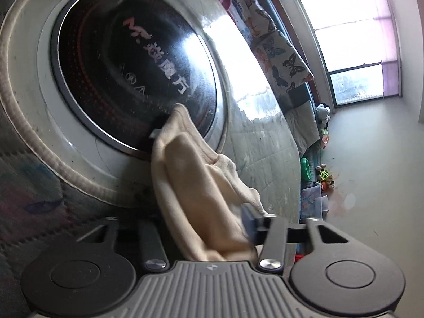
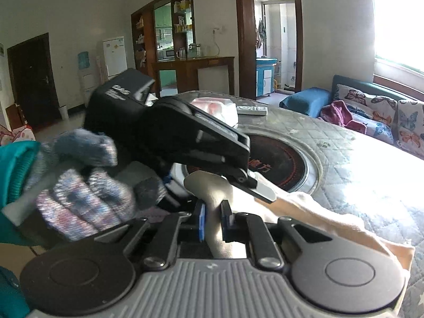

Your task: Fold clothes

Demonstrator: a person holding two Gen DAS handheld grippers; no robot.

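- The cream garment is draped on the quilted table, its bulk just beside the round black cooktop set into the table top, on the side nearer the cameras.
- In the right wrist view, a bunched fold of the cloth is seen pinched between the blue pads of the right tool, whose jaws are pressed nearly together on it.
- The left tool is seen in its own view with cloth running up between its fingers towards the cooktop's rim; the right pad is touching the fabric, but the other pad is hidden, so a firm pinch cannot be confirmed.
- In the right wrist view the left tool is seen held by a gloved hand, above the cooktop's near edge.
- The step in hand is judged to be the gathering of two holds on the garment, before any fold is laid.
- A secure left pinch is called for next, then the cloth is to be lifted clear of the cooktop and spread flat.
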